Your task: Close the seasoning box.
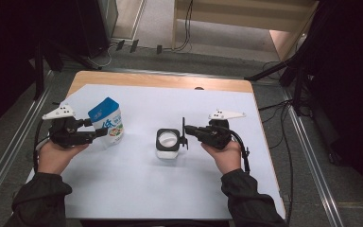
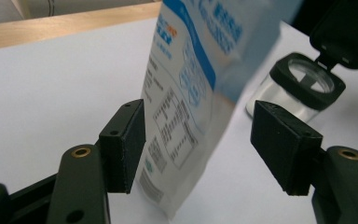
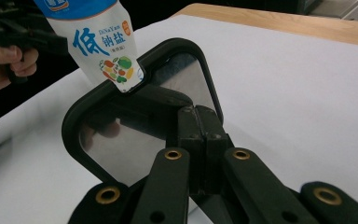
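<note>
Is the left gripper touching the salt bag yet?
Apart. In the left gripper view, the left gripper stands open with the salt bag between its jaws, and white table shows between each pad and the bag.

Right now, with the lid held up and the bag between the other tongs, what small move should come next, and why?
Probably close the left tongs on the salt bag. Their pads stand apart on either side of the bag, not clamping it. The right tongs are shut on the hinged lid, holding the jar open, so the bag needs a firm grip before tipping toward it.
</note>
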The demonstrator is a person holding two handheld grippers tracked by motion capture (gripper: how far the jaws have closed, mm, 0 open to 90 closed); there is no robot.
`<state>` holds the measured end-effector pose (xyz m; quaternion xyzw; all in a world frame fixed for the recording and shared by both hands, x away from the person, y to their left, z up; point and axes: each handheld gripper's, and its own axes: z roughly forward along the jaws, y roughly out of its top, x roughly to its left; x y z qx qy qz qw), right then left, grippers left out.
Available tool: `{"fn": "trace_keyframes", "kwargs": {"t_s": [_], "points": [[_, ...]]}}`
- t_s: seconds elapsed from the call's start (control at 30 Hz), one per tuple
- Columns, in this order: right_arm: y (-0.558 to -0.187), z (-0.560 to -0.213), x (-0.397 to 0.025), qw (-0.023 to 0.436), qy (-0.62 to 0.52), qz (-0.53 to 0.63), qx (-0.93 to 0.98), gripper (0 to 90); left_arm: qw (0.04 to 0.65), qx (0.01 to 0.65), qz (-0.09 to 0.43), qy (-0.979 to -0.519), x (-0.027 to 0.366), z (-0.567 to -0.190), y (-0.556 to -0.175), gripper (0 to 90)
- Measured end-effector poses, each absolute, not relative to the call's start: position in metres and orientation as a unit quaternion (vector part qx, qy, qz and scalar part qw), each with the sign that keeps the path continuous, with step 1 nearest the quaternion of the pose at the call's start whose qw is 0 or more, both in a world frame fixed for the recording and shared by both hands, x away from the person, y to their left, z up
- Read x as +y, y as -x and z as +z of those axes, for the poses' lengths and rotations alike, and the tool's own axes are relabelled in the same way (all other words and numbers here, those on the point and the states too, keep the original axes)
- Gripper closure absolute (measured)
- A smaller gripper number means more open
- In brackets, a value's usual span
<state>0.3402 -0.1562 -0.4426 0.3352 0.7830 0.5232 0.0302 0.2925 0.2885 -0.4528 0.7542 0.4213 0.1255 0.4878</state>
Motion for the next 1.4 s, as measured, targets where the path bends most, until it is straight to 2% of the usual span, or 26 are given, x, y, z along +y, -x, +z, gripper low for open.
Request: {"fn": "trace_keyframes", "kwargs": {"t_s": [0.5,0.63,0.73,0.83,1.13,1.4], "points": [[-0.342,-0.449,-0.135,0.024,-0.319,0.515,0.795,90.0,0.477,0.432,0.118,-0.756,0.296,-0.463,-0.283,36.9],[-0.342,-0.45,-0.133,0.026,-0.316,0.51,0.8,87.1,0.477,0.433,0.115,-0.756,0.298,-0.464,-0.283,37.2],[-0.343,-0.451,-0.135,0.031,-0.311,0.507,0.803,82.1,0.475,0.433,0.113,-0.758,0.297,-0.465,-0.283,37.1],[-0.344,-0.449,-0.14,0.026,-0.31,0.511,0.801,73.2,0.474,0.429,0.111,-0.761,0.296,-0.465,-0.284,37.1],[-0.349,-0.449,-0.155,0.05,-0.322,0.51,0.796,56.4,0.472,0.429,0.11,-0.762,0.295,-0.465,-0.283,37.1],[-0.349,-0.451,-0.177,0.073,-0.343,0.502,0.79,51.0,0.466,0.424,0.107,-0.769,0.298,-0.466,-0.279,37.1]]}}
